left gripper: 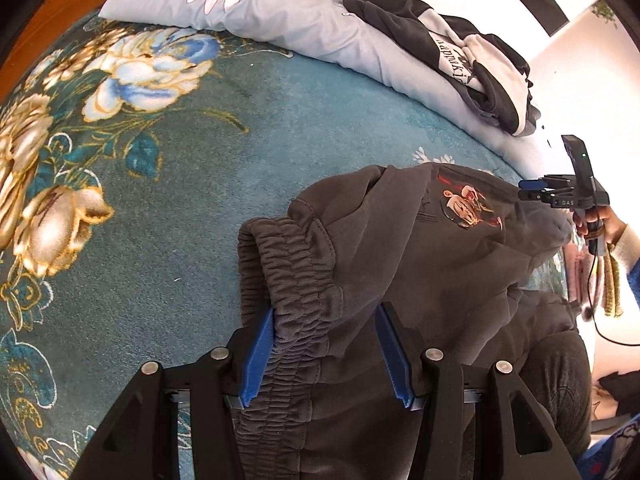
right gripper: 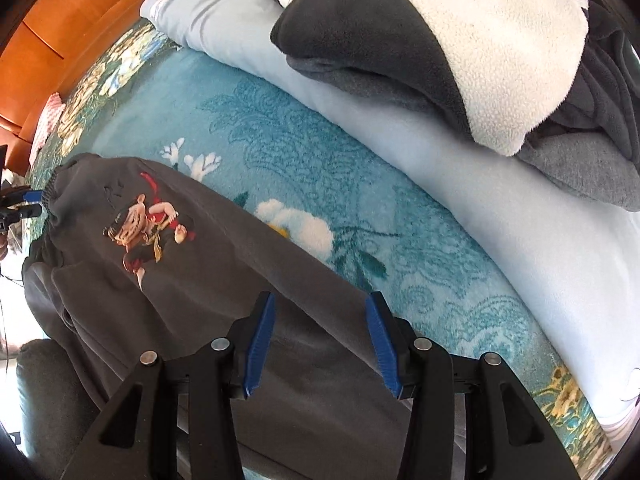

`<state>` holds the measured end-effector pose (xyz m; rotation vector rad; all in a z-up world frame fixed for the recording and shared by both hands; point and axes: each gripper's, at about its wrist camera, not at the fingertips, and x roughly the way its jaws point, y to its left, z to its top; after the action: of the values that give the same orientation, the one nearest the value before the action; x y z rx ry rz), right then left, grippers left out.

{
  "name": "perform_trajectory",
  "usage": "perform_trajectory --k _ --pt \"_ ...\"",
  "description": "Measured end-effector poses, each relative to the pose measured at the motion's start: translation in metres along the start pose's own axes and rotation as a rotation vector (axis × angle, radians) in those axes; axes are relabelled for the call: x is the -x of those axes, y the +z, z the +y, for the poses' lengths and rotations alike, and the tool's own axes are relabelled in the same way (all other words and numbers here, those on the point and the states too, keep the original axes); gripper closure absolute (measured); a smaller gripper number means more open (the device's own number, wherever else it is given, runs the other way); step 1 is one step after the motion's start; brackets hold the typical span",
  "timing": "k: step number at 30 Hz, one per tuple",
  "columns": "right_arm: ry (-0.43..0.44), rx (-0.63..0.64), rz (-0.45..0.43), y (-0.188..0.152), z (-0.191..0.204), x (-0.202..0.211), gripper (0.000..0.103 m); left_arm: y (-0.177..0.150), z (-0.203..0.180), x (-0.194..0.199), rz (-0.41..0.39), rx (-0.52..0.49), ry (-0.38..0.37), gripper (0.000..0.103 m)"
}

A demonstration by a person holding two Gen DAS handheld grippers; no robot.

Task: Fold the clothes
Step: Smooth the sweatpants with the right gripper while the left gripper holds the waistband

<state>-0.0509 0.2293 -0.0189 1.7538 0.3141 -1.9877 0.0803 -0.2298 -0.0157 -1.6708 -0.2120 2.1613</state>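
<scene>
Grey fleece trousers (left gripper: 400,248) hang over the teal floral blanket (left gripper: 168,216), their elastic waistband between the parted fingers of the left gripper (left gripper: 326,354). The right gripper (right gripper: 322,344) also stands apart over the leg fabric; whether either pad touches cloth is hard to judge. Close both squarely on the edges and keep the cloth taut before laying the fold.

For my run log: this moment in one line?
left gripper: open, straddling waistband | right gripper: open over grey pants | bedspread

Teal floral bed cover (left gripper: 168,208) carries dark grey trousers (left gripper: 400,264) at 5 o'clock; pale blue folded quilt (left gripper: 304,12) at 12 o'clock.
</scene>
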Motion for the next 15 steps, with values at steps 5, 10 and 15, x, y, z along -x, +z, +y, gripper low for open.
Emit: perform_trajectory --k 5,10,15 --pt "0.003 0.030 0.025 -0.002 0.008 -0.010 0.055 0.001 -0.031 0.005 0.003 -0.120 0.160 0.048" --pt "-0.007 0.113 0.056 0.003 0.018 -0.014 0.054 0.004 -0.051 0.005 -0.022 -0.235 0.181 0.048" --pt "-0.005 0.125 0.070 0.010 0.025 -0.023 0.054 0.028 -0.003 -0.012 -0.057 0.010 -0.004 0.048"
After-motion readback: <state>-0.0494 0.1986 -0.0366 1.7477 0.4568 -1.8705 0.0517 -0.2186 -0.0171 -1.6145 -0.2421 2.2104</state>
